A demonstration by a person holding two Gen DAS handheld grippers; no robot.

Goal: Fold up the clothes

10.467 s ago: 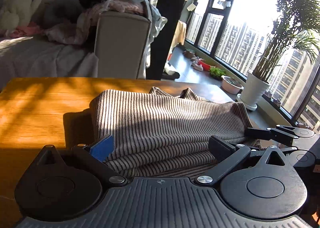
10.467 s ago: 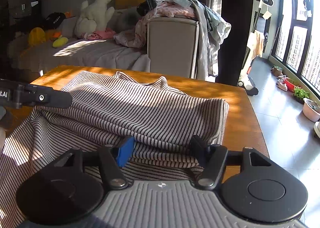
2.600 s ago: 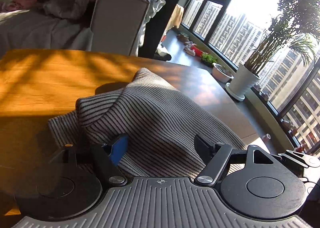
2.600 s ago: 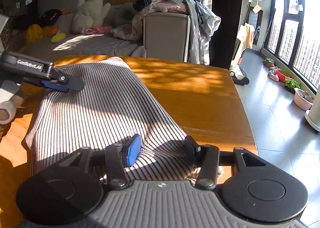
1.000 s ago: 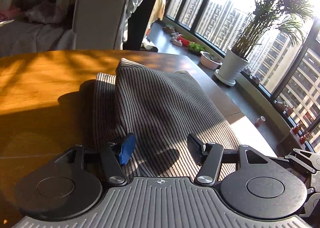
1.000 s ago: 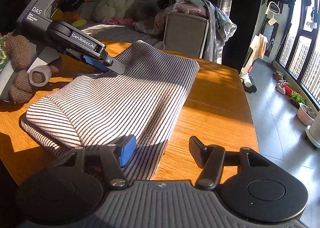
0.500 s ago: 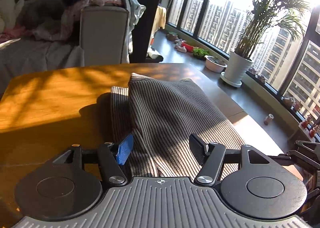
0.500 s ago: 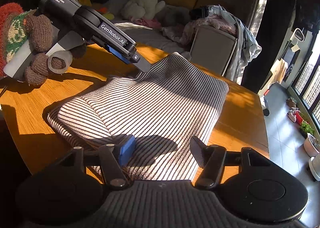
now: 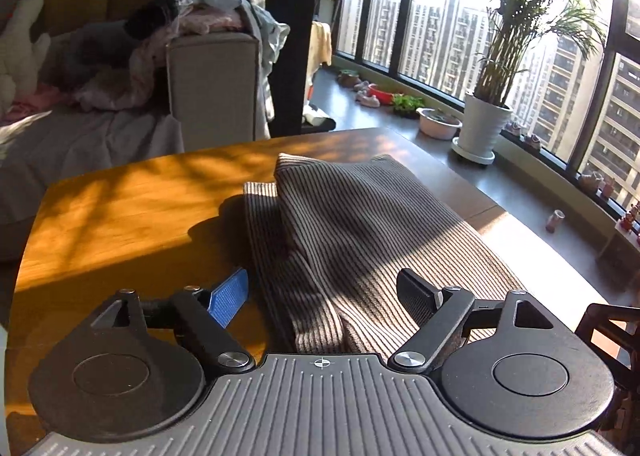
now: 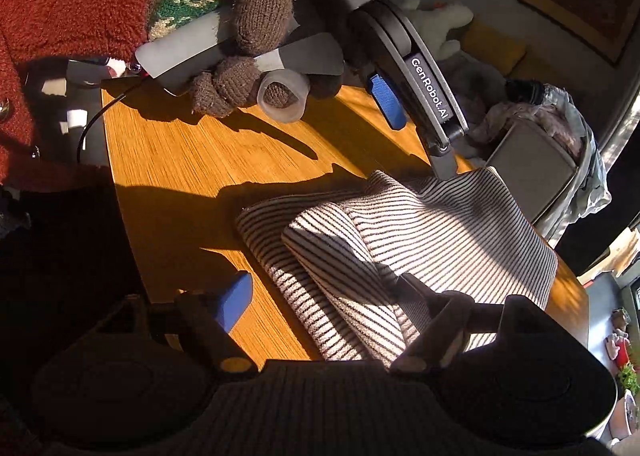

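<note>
Striped knit garment (image 9: pixel 360 224), folded into a layered stack, lying on the wooden table (image 9: pixel 120 216); its near end sits between and just ahead of both sets of jaws. Left gripper (image 9: pixel 320 292): jaws spread wide, holding nothing, blue pad over bare table. Right gripper (image 10: pixel 324 292): jaws wide apart, holding nothing, above the garment's near corner. Beyond: sofa (image 9: pixel 208 84) heaped with clothes, potted palm (image 9: pixel 484 124).

Striped garment (image 9: pixel 360 224): ribbed knit cloth, matt. Table (image 9: pixel 132 212): smooth wood with fine grain, faint sheen. Left gripper (image 9: pixel 320 296): matt black plastic, ridged housing, bright metal screws, textured blue pad. Glove (image 10: pixel 244 52): coarse brown wool knit.
</note>
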